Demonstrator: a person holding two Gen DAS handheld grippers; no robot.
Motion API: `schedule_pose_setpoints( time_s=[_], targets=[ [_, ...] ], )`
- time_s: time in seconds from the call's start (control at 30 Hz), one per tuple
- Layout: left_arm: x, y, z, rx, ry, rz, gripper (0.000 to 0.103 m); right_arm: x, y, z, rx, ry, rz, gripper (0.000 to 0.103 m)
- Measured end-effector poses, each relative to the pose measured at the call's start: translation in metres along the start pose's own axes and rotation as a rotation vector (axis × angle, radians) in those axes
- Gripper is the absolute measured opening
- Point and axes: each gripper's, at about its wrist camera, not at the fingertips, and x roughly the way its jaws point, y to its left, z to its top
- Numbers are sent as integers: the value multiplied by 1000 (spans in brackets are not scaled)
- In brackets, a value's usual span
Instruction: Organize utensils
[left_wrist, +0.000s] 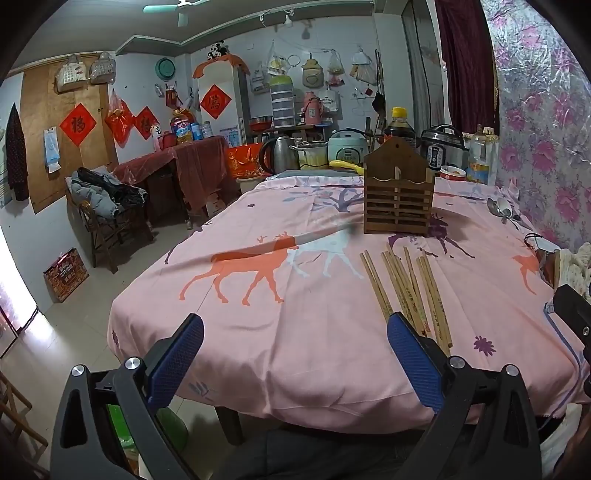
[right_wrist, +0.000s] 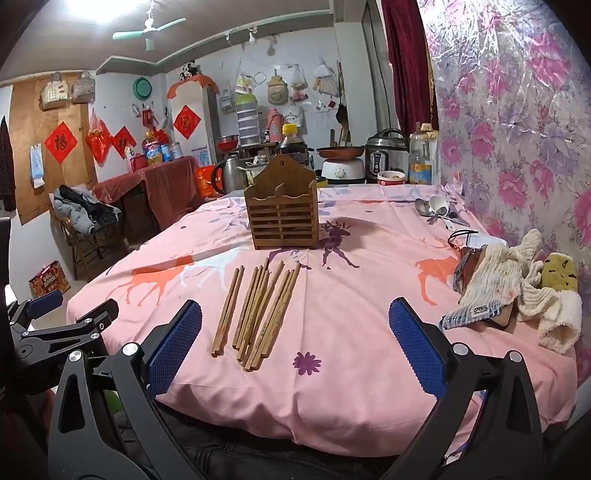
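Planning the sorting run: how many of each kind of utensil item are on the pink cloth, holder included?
Wooden holder: 1
Chopsticks: about 10 (they overlap, so the count is not exact)
Spoons: at least 2 (the heap is too small to separate)
Total: about 13

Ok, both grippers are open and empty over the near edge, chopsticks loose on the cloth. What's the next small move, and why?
Probably ease the right gripper forward and down onto the chopsticks. They lie just ahead, partly between its open fingers, while the left gripper sits off to their left. The wooden holder stands upright behind them, seemingly empty, and the spoons lie farther off by the wall.
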Motion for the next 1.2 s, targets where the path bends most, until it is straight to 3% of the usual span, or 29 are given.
schedule_pose_setpoints(
  time_s=[1.2],
  targets=[
    [2,5,-4,-4,7,-1,97,3,-1,-3,2,1,-1,97]
  ],
)
